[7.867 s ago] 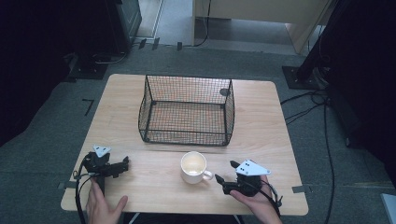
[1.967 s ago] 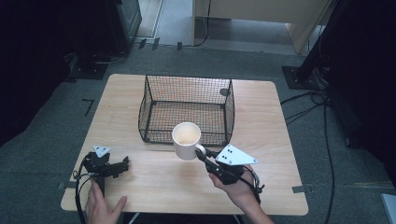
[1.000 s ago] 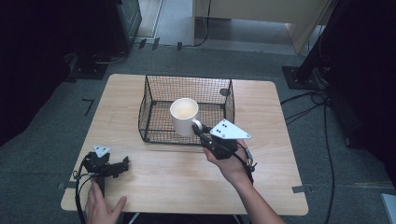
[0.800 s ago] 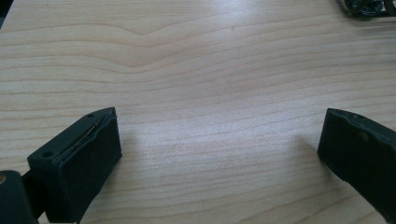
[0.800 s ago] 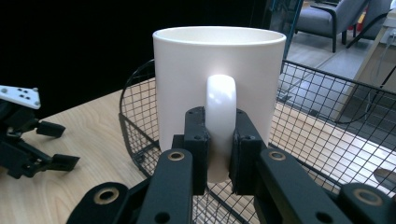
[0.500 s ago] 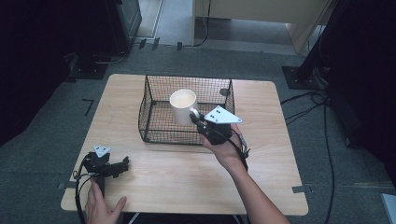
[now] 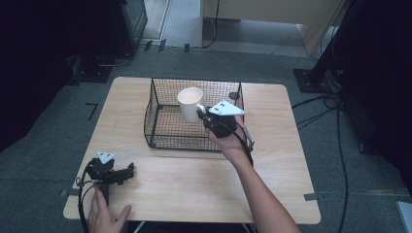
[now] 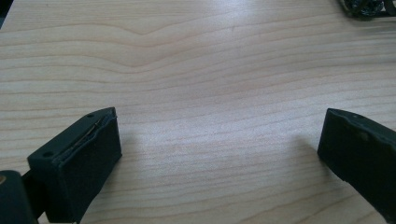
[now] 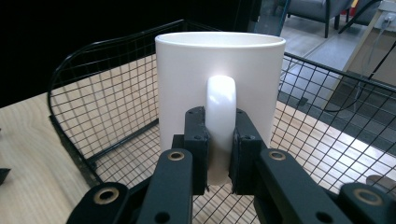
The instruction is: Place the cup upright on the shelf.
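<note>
Nearest, the left tool (image 7: pixel 127 170) rests on the table (image 7: pixel 194 189) with its jaws spread and nothing between them. Farther on, the right tool (image 9: pixel 219 144) pinches the handle of a white ceramic mug (image 9: pixel 219 70), held upright over the wire basket (image 7: pixel 160 141). The mug looks stiff, glazed, probably slippery and breakable, and hanging by its handle it could swing. The basket's rim and mesh walls stand close around it; beyond lies grey floor.

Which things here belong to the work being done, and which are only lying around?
Belong to the work:
- white mug, clamped by its handle in the right gripper
- wire basket below the mug

Only lying around:
- left gripper, open, resting on the table
- floor cables
</note>
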The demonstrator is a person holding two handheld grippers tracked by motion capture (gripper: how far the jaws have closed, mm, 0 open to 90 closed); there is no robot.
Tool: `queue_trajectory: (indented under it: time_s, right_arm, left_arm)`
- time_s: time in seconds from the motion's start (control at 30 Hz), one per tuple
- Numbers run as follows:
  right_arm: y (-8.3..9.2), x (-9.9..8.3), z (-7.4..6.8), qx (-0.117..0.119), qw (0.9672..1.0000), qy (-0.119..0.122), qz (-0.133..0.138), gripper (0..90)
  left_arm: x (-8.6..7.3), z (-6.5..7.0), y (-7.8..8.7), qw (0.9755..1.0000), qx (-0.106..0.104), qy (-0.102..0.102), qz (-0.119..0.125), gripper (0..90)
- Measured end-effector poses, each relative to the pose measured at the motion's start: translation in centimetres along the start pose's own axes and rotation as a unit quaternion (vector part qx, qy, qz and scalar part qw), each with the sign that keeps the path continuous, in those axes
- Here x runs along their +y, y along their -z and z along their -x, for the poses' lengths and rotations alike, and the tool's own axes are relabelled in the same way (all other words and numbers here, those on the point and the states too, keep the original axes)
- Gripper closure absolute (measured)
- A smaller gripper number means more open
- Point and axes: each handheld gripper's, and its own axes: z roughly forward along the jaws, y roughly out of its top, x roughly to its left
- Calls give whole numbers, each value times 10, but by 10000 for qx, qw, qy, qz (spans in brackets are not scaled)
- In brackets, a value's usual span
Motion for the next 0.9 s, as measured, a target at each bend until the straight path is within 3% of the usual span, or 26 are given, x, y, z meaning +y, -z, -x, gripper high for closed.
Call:
queue_trajectory:
  time_s: [0.33, 0.73, 0.9]
  right_arm:
    - [-20, 7, 13, 64, 9998, 129, -99, 808]
    - [-54, -1, 24, 406, 9980, 395, -292, 808]
    - [-59, -4, 28, 467, 9978, 334, -344, 808]
  left_arm:
    - [0, 0, 0, 10000, 2, -1, -2, 0]
    - [0, 0, 0, 10000, -2, 1, -3, 0]
    - [0, 0, 0, 10000, -2, 0, -3, 0]
